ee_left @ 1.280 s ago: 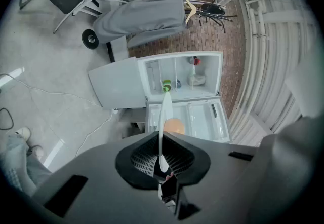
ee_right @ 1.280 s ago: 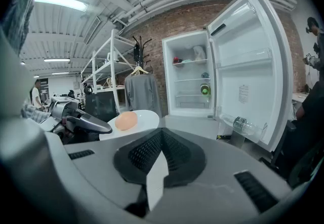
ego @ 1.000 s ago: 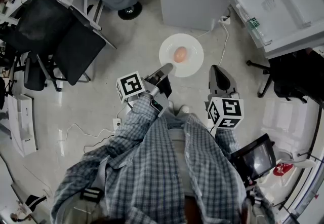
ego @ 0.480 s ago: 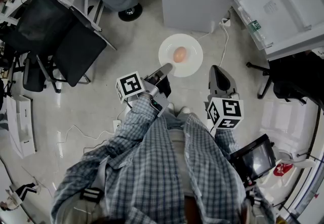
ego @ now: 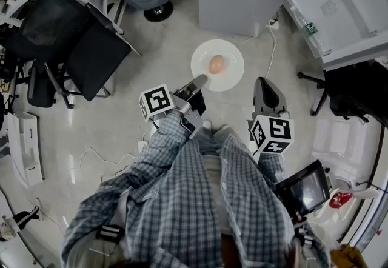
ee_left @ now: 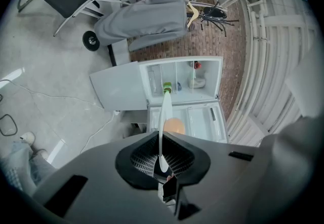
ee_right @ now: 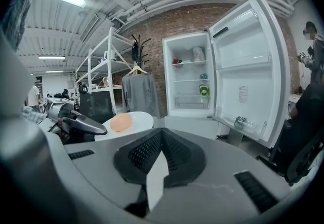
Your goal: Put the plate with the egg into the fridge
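1. Head view: the left gripper (ego: pixel 199 83) clamps the near rim of the white plate (ego: pixel 232 73), which it holds above the grey floor (ego: pixel 163 48). The egg (ego: pixel 216 65) lies at the plate's centre. The right gripper (ego: pixel 262 83) hovers beside the plate, apart from it.
2. Left gripper view: the plate shows edge-on between the jaws, and it half hides the egg. Beyond it stands the open fridge (ee_left: pixel 185 83).
3. Right gripper view: the jaws are closed together on nothing. A brick wall (ee_right: pixel 187 21) backs the fridge, and its door (ee_right: pixel 248 71) is swung wide.

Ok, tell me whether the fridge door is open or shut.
Open: the fridge door is swung wide, and the shelves inside show.
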`<act>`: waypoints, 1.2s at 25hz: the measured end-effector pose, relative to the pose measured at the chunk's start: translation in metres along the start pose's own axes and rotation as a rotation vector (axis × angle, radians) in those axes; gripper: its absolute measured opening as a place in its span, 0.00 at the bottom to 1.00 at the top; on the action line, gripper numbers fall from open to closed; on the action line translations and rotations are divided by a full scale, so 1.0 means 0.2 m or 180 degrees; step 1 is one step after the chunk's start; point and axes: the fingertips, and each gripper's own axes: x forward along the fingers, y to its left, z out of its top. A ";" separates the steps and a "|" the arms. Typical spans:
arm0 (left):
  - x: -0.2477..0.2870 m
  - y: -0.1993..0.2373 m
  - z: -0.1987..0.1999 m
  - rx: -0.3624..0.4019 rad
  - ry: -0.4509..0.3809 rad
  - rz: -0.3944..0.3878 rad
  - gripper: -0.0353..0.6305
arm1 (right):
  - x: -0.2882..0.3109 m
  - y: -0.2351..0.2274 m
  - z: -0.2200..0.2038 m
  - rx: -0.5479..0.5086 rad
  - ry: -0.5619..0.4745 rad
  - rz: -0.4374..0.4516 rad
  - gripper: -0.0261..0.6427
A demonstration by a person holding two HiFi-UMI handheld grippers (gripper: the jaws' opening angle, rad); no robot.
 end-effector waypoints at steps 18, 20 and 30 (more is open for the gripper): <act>0.00 -0.01 0.03 -0.0018 -0.0092 -0.0018 0.08 | 0.00 -0.04 0.01 -0.0002 -0.0016 -0.0003 0.05; 0.01 -0.01 0.04 -0.0024 -0.0118 -0.0028 0.08 | 0.01 -0.05 0.02 -0.0016 -0.0030 0.0011 0.05; 0.21 -0.06 0.15 -0.0121 -0.0217 -0.0131 0.08 | 0.22 -0.18 0.10 -0.0033 -0.0021 0.0088 0.05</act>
